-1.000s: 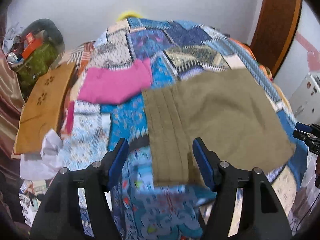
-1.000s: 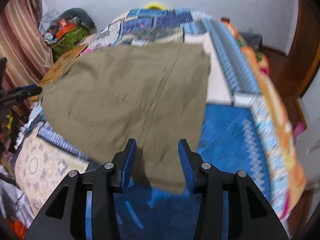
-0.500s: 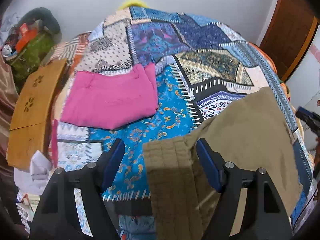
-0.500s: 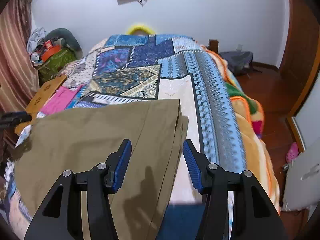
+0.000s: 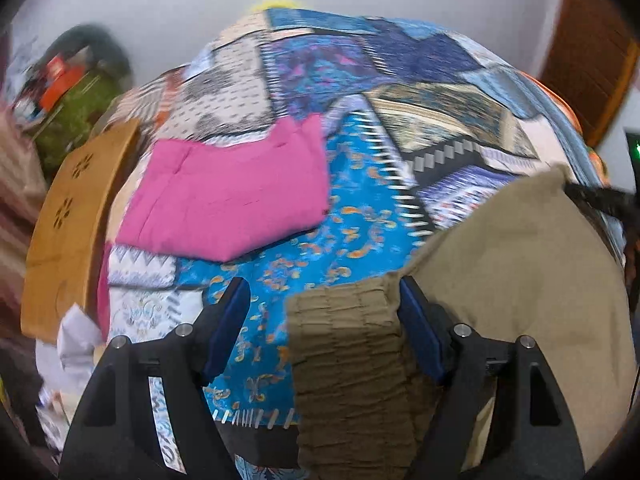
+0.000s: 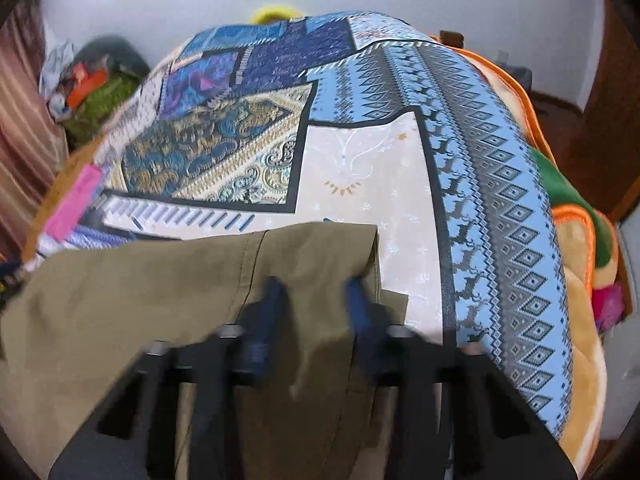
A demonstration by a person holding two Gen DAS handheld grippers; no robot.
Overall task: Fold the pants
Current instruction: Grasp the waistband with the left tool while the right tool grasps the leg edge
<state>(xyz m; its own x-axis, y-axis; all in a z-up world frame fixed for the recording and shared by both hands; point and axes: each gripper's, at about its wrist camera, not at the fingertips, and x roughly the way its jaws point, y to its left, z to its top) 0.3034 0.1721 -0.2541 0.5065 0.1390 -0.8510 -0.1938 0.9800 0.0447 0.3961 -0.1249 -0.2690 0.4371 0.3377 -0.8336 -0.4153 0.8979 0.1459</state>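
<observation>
Olive pants point(image 5: 500, 280) lie on the patchwork bedspread point(image 5: 360, 208). Their ribbed waistband point(image 5: 344, 344) is at the near left. My left gripper point(image 5: 322, 284) hangs over that waistband corner with its jaws opening wide. The band lies between the fingers, against the right pad and well clear of the left one. In the right wrist view the pants point(image 6: 120, 300) reach their far right corner. My right gripper point(image 6: 314, 284) is blurred there, its jaws drawn in on a bunched fold of the cloth.
A folded pink garment point(image 5: 228, 196) lies on the bed to the far left of the pants. A wooden board point(image 5: 68, 216) leans at the bed's left side, with clutter point(image 5: 72, 92) behind it. An orange blanket point(image 6: 576, 216) hangs off the right edge.
Both grippers have come down and forward onto the pants, which now fill the near part of each view. The left jaws have widened. The right jaws have narrowed onto the cloth.
</observation>
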